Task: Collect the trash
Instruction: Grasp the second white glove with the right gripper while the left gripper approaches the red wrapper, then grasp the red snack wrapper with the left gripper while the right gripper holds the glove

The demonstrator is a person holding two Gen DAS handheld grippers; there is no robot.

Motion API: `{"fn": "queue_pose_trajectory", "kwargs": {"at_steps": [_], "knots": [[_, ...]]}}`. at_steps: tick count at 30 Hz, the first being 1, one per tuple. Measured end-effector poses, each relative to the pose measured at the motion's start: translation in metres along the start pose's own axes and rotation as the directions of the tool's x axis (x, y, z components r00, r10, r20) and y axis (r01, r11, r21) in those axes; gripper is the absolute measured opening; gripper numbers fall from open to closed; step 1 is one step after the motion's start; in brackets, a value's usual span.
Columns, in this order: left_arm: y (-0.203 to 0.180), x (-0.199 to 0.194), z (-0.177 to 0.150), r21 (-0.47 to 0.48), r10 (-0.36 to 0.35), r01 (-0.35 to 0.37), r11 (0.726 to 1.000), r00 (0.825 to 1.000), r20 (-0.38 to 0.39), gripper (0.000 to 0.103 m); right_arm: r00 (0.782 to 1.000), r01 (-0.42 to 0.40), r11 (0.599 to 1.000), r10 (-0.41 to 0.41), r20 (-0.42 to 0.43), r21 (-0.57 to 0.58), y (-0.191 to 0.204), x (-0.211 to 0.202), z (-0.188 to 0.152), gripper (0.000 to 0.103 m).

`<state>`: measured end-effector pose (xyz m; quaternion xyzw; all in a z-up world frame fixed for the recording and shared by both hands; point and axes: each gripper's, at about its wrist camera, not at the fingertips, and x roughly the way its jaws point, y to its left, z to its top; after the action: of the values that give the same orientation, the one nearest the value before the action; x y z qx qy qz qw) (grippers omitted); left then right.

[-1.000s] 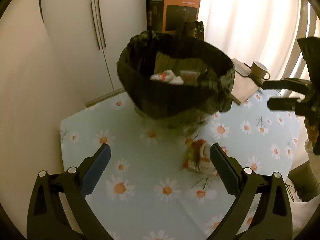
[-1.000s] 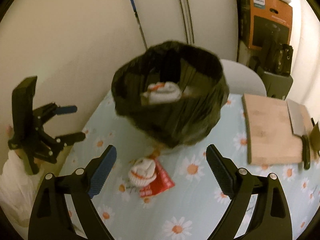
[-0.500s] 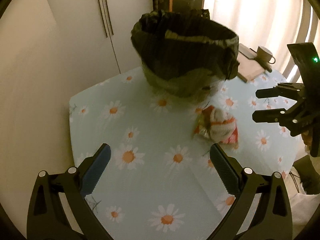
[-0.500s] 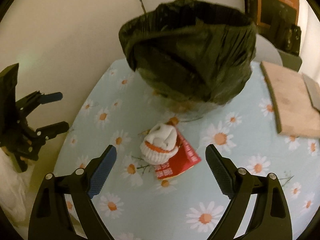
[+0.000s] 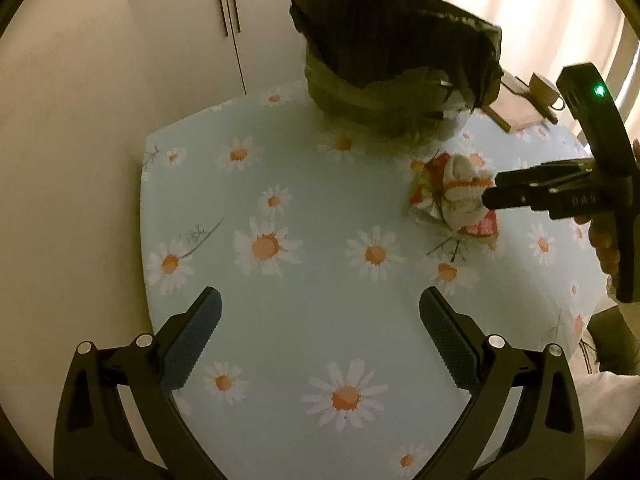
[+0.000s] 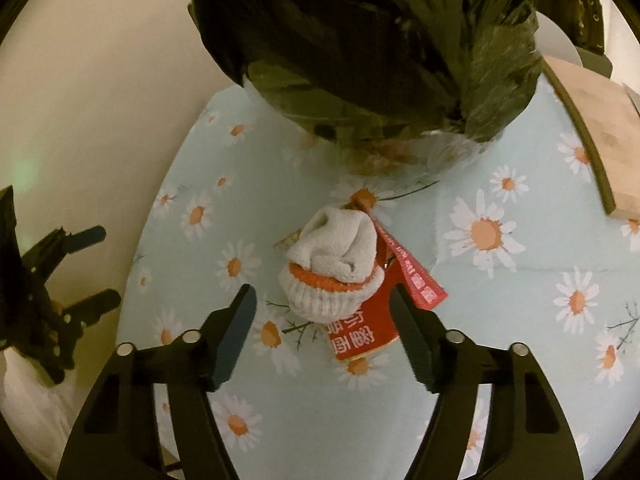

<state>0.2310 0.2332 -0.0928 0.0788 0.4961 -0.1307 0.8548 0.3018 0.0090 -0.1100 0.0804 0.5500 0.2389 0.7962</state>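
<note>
Our right gripper [image 6: 322, 308] is closing around the rolled sock [image 6: 334, 266] without touching it; our left gripper [image 5: 320, 328] gapes over bare daisy tablecloth [image 5: 320, 208] near its edge.

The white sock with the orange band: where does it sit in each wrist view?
Left wrist: sock right of centre, on the red wrapper, at the right tool's tip.
Right wrist: sock at centre, just ahead of the right tool, whose jaws are closing without touching it.
Shared landmark: black trash bag just behind it.
</note>
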Motion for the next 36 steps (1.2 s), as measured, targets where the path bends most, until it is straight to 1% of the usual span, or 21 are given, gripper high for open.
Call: {"fn": "queue_pose_trajectory", "kwargs": {"at_steps": [2, 3, 5, 7, 9, 12, 14, 17, 20, 23, 29, 36], "knots": [[-0.001, 0.003, -0.002, 0.005, -0.007, 0.007, 1.0, 1.0, -0.013, 0.097, 1.0, 0.003, 1.0, -0.003, -0.018, -0.003, 0.001, 0.008, 0.001, 0.051], [-0.003, 0.004, -0.002, 0.006, -0.009, 0.009, 1.0, 1.0, -0.016, 0.097, 1.0, 0.012, 1.0, -0.012, -0.026, -0.009, 0.001, 0.012, 0.002, 0.039], [-0.005, 0.006, -0.002, 0.007, -0.014, 0.014, 1.0, 1.0, -0.021, 0.097, 0.999, -0.01, 1.0, 0.01, -0.036, -0.015, 0.002, 0.014, 0.001, 0.036], [-0.008, 0.009, -0.002, 0.006, -0.025, 0.026, 1.0, 0.999, -0.028, 0.097, 0.999, -0.028, 0.999, 0.027, -0.039, -0.036, 0.005, 0.012, -0.001, 0.027], [-0.012, 0.012, 0.0, 0.005, -0.024, 0.024, 1.0, 0.999, -0.036, 0.097, 0.998, -0.036, 0.998, 0.034, -0.048, -0.055, 0.007, 0.01, -0.004, 0.027], [-0.018, 0.016, 0.002, 0.001, -0.03, 0.03, 1.0, 0.998, -0.047, 0.097, 0.996, -0.066, 0.994, 0.061, -0.06, -0.084, 0.007, 0.001, -0.009, 0.022], [-0.025, 0.018, 0.004, 0.006, -0.027, 0.028, 1.0, 0.998, -0.049, 0.097, 0.995, -0.084, 0.991, 0.078, -0.057, -0.102, 0.007, -0.008, -0.011, 0.021], [-0.033, 0.021, 0.008, 0.003, -0.025, 0.025, 1.0, 0.998, -0.054, 0.097, 0.992, -0.119, 0.986, 0.113, -0.052, -0.118, 0.004, -0.025, -0.015, 0.019], [-0.044, 0.024, 0.013, -0.005, -0.04, 0.04, 0.999, 0.998, -0.052, 0.097, 0.989, -0.145, 0.979, 0.139, -0.05, -0.145, 0.001, -0.045, -0.02, 0.018], [-0.058, 0.027, 0.017, 0.005, -0.041, 0.041, 0.999, 0.997, -0.06, 0.097, 0.986, -0.168, 0.973, 0.164, -0.043, -0.157, -0.005, -0.064, -0.023, 0.018], [-0.083, 0.033, 0.02, 0.012, -0.054, 0.055, 0.998, 0.996, -0.071, 0.097, 0.986, -0.168, 0.972, 0.166, -0.026, -0.167, -0.024, -0.092, -0.025, 0.018], [-0.106, 0.042, 0.024, -0.049, -0.07, 0.067, 0.997, 0.994, -0.078, 0.097, 0.991, -0.134, 0.974, 0.13, -0.031, -0.181, -0.055, -0.111, -0.026, 0.018]]}}
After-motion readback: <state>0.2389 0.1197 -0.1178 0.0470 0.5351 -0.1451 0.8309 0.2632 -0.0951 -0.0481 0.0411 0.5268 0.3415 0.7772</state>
